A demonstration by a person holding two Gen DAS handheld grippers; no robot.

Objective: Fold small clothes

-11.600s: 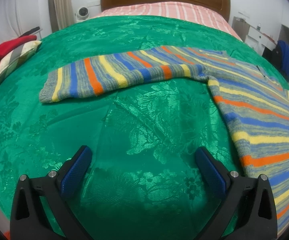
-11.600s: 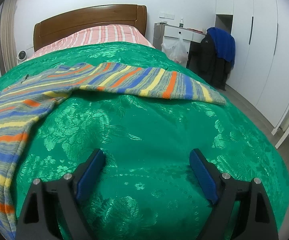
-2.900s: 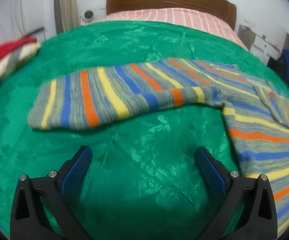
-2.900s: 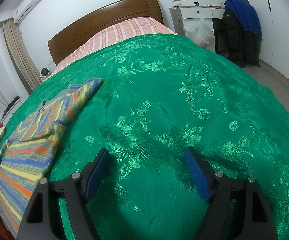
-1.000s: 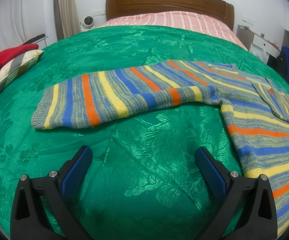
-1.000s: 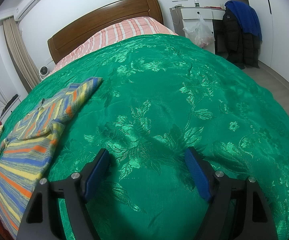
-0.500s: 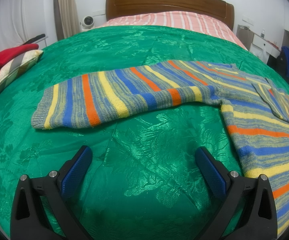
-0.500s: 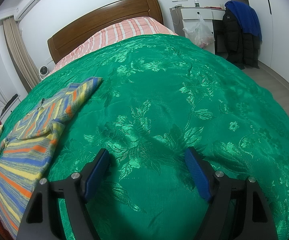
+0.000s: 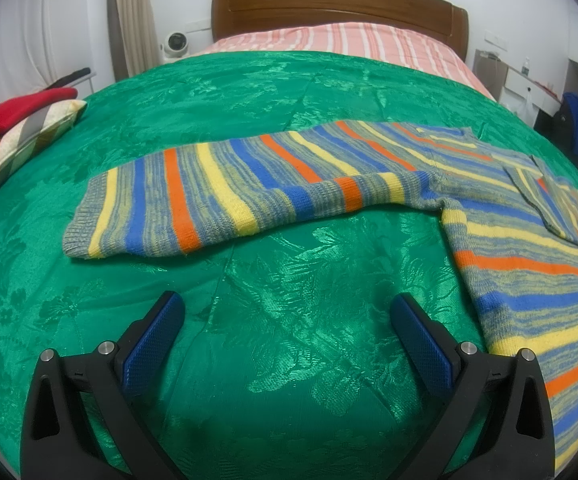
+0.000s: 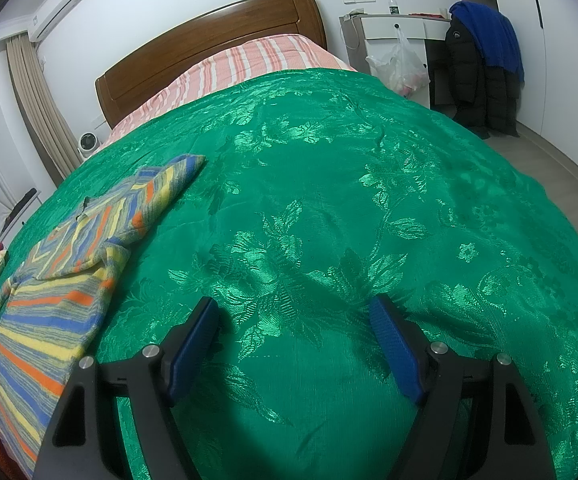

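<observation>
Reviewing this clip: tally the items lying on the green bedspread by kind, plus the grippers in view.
Striped sweaters: 1, the striped sweater
Red garments at the left edge: 1, the red garment, resting on the striped cushion
Striped cushions: 1, the striped cushion
Grippers: 2, the left gripper and the right gripper, both open
Total: 5

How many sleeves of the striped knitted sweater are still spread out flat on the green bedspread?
1: the left sleeve lies stretched out over the green bedspread; the other sleeve is folded onto the sweater's body.
</observation>
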